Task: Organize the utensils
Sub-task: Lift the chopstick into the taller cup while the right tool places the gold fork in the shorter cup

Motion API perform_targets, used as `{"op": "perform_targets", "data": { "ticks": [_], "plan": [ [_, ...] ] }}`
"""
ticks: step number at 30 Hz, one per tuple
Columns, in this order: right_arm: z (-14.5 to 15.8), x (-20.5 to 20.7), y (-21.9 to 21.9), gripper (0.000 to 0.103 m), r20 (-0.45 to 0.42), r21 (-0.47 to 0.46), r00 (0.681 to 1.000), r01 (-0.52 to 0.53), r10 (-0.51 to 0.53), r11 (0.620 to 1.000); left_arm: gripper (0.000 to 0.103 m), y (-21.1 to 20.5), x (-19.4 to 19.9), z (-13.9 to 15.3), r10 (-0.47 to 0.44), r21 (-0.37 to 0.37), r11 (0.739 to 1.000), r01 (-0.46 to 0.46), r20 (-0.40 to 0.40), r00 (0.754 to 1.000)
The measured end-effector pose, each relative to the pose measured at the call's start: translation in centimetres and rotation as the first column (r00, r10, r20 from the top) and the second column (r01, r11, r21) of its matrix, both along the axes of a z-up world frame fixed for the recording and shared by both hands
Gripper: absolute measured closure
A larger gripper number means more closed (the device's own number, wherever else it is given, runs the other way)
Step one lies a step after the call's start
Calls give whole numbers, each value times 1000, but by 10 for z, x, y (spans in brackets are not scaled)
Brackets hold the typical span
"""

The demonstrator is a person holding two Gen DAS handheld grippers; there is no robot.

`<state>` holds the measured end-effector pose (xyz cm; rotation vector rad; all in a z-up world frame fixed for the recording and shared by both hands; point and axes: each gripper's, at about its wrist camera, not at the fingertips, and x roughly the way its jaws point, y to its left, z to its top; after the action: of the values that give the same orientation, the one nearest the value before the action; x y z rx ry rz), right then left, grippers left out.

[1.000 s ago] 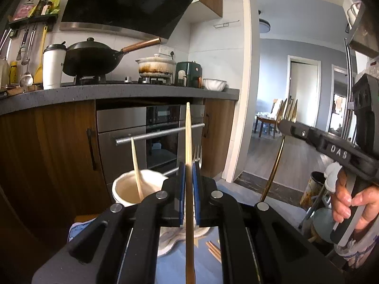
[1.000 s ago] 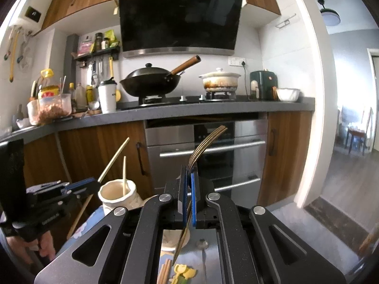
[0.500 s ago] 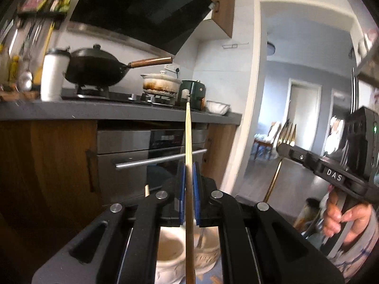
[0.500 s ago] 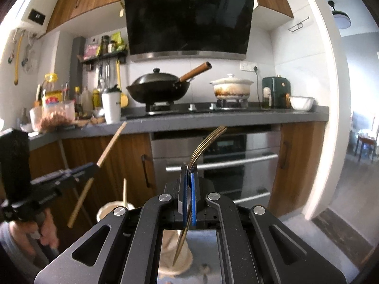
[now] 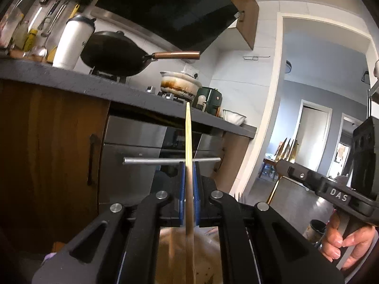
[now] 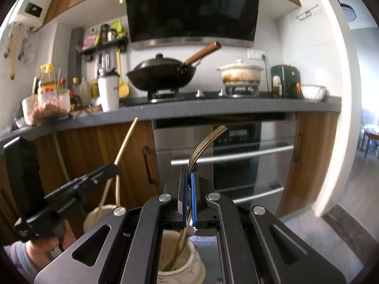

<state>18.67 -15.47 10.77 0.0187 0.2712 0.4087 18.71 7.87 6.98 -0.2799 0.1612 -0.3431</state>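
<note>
My left gripper [image 5: 188, 172] is shut on a wooden chopstick [image 5: 188, 137] that stands upright; its lower end reaches into a cream ceramic holder [image 5: 208, 255] right below. In the right wrist view the same chopstick [image 6: 125, 142] slants over a cream holder [image 6: 94, 217] that has another chopstick in it. My right gripper [image 6: 188, 177] is shut on a gold fork [image 6: 206, 142], tines up; its handle dips into a second cream holder [image 6: 189, 260]. The right gripper and fork [image 5: 286, 149] also show in the left wrist view.
A dark kitchen counter [image 6: 213, 108] holds a black wok [image 6: 163, 75], a white pot [image 6: 239, 73], a white tumbler [image 6: 107, 92] and bottles. A steel oven [image 6: 248, 156] sits under it. A doorway [image 5: 312, 142] opens on the right.
Both grippers have come down over the cream holders. The chopstick's lower end and the fork's handle now reach into the holders. The left camera has tilted upward.
</note>
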Motion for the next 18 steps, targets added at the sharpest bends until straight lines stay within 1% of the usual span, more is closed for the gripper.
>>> {"op": "perform_targets", "data": {
  "ticks": [6, 12, 15, 18],
  "plan": [
    [-21, 4, 0, 99, -50, -5, 999, -10, 10, 1000, 97, 10, -16, -15, -3, 21, 1000, 3, -15, 1000],
    [-38, 8, -4, 99, -89, 1, 996, 0, 0, 1000, 97, 11, -28, -25, 21, 102, 995, -14, -66, 998],
    [-40, 11, -9, 99, -110, 20, 994, 3, -1, 1000, 97, 15, -31, -27, 24, 101, 995, -15, -92, 995],
    [-42, 13, -9, 99, -118, 19, 993, 10, -7, 1000, 97, 17, -32, -28, 40, 116, 993, -26, -115, 993]
  ]
}}
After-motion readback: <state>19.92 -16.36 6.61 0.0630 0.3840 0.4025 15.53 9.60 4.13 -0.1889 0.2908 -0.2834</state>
